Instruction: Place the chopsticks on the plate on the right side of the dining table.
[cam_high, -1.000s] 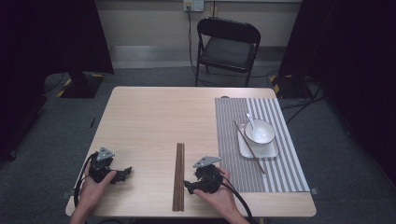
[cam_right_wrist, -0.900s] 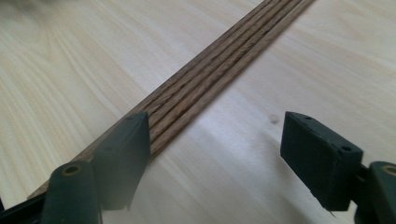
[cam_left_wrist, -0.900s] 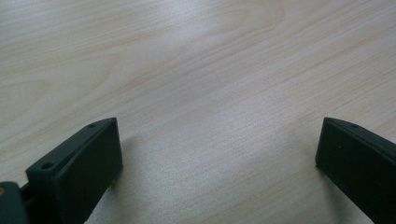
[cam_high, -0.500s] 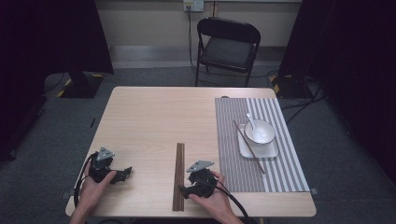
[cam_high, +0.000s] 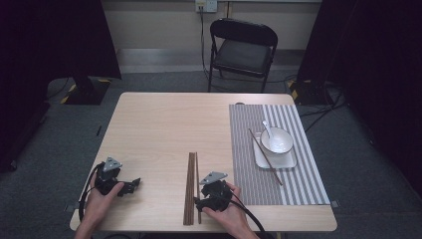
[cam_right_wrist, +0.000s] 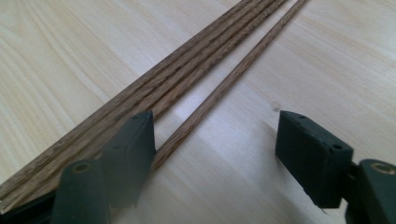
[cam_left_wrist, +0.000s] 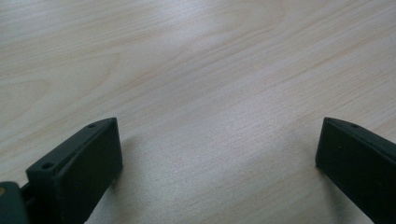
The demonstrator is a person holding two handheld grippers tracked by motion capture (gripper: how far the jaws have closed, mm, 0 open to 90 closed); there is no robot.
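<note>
right gripper: jaws open, low over the table, straddling the lone chopstick.
bundle: just beside it, under the left jaw.
left gripper: jaws open, nothing between them.
step: likely picking the lone stick.
tip: centre it and keep clear of the bundle before closing.

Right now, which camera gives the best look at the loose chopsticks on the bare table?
The right gripper view: the chopsticks run close up between its open fingers, one stick lying apart from the bundle. The high view shows them whole but small, beside the right gripper. The left gripper view looks at bare table.
</note>
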